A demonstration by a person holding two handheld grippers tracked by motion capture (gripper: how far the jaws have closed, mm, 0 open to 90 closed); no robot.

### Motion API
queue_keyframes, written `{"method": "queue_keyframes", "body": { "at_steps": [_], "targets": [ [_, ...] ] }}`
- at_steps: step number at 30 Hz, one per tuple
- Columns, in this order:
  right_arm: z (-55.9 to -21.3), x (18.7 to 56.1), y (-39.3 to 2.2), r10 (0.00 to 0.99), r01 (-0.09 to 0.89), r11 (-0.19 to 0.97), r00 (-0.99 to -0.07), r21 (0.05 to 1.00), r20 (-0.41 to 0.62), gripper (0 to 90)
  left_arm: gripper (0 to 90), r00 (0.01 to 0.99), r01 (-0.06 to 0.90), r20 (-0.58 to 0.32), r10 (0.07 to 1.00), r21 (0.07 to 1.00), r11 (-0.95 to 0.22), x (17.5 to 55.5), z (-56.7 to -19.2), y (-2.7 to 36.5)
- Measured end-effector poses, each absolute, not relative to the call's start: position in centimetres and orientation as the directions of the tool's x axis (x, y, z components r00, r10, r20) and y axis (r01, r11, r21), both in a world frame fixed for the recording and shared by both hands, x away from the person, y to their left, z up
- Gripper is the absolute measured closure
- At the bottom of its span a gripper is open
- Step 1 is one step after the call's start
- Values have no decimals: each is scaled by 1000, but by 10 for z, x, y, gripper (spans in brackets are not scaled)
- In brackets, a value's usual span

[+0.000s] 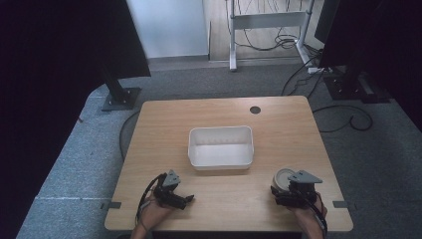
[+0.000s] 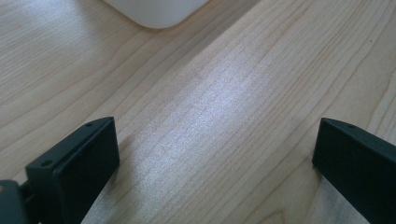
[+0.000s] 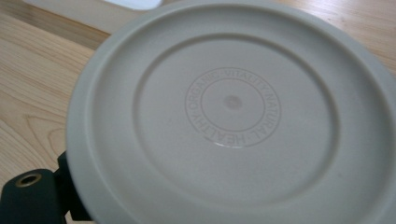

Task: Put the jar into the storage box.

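Now, a round grey lidded container (image 1: 283, 179) was seen at the right gripper (image 1: 291, 191), near the table's (image 1: 278, 119) front right corner, its embossed lid (image 3: 233, 116) close against that gripper's camera. A grasp looked likely, though whether the jaws were clamped on it could not be told. A white bin (image 1: 221, 147) lay ahead and to the left, mid-table. The left gripper (image 1: 174, 196) was held wide open over bare wood, nothing gripped, well apart from the container.
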State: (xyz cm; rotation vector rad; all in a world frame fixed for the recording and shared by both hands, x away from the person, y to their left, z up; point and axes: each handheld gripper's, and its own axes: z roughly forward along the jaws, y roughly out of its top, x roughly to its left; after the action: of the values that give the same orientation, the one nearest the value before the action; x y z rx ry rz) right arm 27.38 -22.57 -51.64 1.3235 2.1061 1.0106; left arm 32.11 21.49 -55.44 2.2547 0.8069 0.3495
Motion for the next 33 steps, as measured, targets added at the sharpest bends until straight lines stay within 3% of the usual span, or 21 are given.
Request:
{"method": "queue_keyframes", "body": {
  "at_steps": [33],
  "targets": [
    [-506, 294, -159, 846, 512, 327, -534, 794, -4, 93, 3, 769, 448, 16, 639, 699, -557, 321, -554, 215]
  ]
}}
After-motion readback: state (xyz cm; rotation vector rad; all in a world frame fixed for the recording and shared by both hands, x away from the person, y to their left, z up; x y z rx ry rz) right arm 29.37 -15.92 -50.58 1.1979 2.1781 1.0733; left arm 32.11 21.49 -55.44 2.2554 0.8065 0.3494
